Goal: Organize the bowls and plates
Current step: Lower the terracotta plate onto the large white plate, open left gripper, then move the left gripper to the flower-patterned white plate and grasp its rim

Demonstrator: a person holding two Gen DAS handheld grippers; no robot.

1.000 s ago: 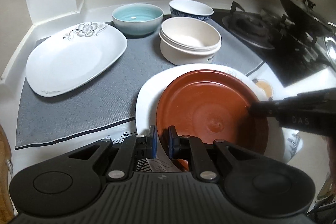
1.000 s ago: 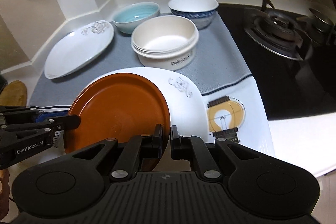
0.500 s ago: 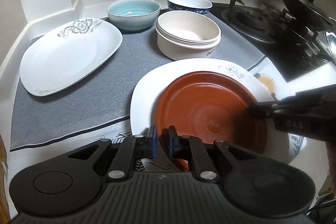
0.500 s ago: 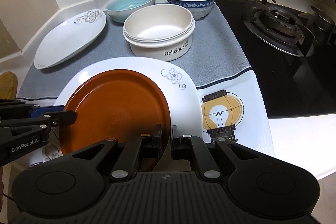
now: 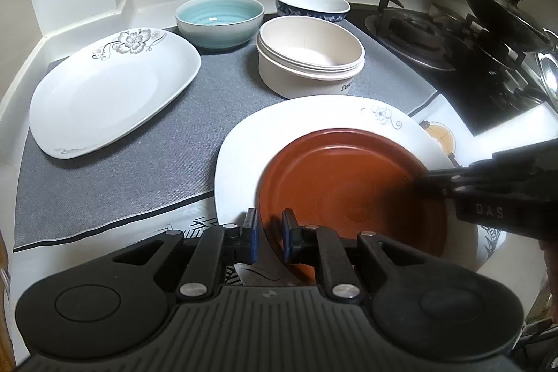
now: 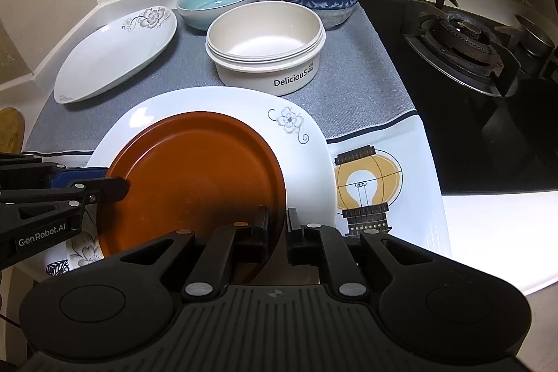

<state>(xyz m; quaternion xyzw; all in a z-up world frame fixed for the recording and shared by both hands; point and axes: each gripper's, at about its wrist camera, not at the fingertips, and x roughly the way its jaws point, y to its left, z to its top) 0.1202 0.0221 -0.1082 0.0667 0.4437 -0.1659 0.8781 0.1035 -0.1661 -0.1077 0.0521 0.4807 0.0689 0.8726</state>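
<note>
Both grippers have carried the brown plate lower over the white plate near the front of the counter. Left gripper and right gripper each pinch opposite rims. It looks stiff, smooth and breakable, so rim grips suit it.

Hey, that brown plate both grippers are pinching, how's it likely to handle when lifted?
The brown plate looks rigid, so it probably won't flex. Its glossy surface may slip between the left gripper and right gripper, which pinch only its rim.
</note>
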